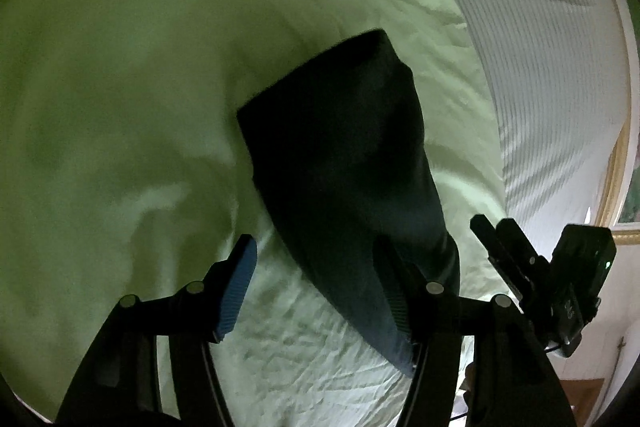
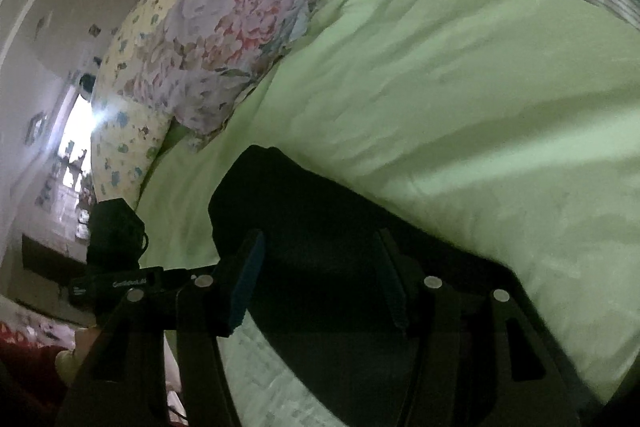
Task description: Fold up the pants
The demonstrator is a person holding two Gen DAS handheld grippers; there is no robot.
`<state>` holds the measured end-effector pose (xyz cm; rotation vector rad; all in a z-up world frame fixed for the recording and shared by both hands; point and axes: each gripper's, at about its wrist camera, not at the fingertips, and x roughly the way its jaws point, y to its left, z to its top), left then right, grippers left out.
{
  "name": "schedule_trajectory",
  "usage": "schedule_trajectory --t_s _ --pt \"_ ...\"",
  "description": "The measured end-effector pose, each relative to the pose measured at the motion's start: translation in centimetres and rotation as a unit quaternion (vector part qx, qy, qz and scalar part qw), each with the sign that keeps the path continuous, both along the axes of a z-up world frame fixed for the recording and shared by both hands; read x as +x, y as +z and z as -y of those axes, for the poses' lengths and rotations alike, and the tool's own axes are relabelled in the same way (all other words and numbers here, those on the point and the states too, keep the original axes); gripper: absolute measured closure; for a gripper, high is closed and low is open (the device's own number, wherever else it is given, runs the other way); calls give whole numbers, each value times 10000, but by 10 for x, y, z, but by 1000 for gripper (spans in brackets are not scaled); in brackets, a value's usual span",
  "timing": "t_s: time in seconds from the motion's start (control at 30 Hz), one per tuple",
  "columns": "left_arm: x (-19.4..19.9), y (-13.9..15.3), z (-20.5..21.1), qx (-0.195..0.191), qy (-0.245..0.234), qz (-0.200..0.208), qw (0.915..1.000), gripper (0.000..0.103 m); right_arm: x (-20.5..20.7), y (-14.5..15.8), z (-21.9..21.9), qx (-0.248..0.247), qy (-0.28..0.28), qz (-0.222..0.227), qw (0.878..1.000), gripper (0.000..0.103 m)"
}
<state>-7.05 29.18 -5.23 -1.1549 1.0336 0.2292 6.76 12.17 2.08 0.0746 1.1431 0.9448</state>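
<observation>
The dark pants (image 1: pixel 344 163) lie folded in a long narrow strip on the light green bed sheet (image 1: pixel 120 67). My left gripper (image 1: pixel 316 279) is open, its jaws wide apart above the near end of the strip; its right finger overlaps the cloth edge. In the right wrist view the pants (image 2: pixel 320 227) lie under my right gripper (image 2: pixel 320 275), which is open and hovers over the dark cloth. The right gripper also shows in the left wrist view (image 1: pixel 520 259) at the right.
A floral pillow (image 2: pixel 224 39) and a yellow patterned pillow (image 2: pixel 128 99) lie at the head of the bed. A white ribbed wall or headboard (image 1: pixel 540 47) borders the sheet. The room and a bright window (image 2: pixel 76 131) lie beyond.
</observation>
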Motion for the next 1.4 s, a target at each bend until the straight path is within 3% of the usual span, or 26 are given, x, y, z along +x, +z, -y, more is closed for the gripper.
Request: schedule_trajectory --t_s 0.43,0.63,0.77,0.87,0.97,1.13,1.4 --pt "7 -17 -13 -25 201 -77 9998 36 31 -24 -81 -525 1216 37 9912 43" --pt "10 -19 -19 58 227 7 9997 37 40 -37 -119 -626 1704 -224 9831 43" --pt "10 -18 -19 187 182 98 9996 44 42 -46 -132 -694 1938 -376 9779 45" --pt "14 -16 -18 242 79 186 9995 63 40 -49 -133 -626 1975 -420 9774 63" --pt "17 -12 -17 325 -41 305 9990 73 38 -44 -128 -611 1925 -271 9790 75" --pt "21 12 -11 400 -220 607 9971 81 41 -27 -111 -302 1696 -204 9848 94" --pt "26 65 12 641 -664 1240 9880 83 39 15 -62 329 1386 12 9898 96"
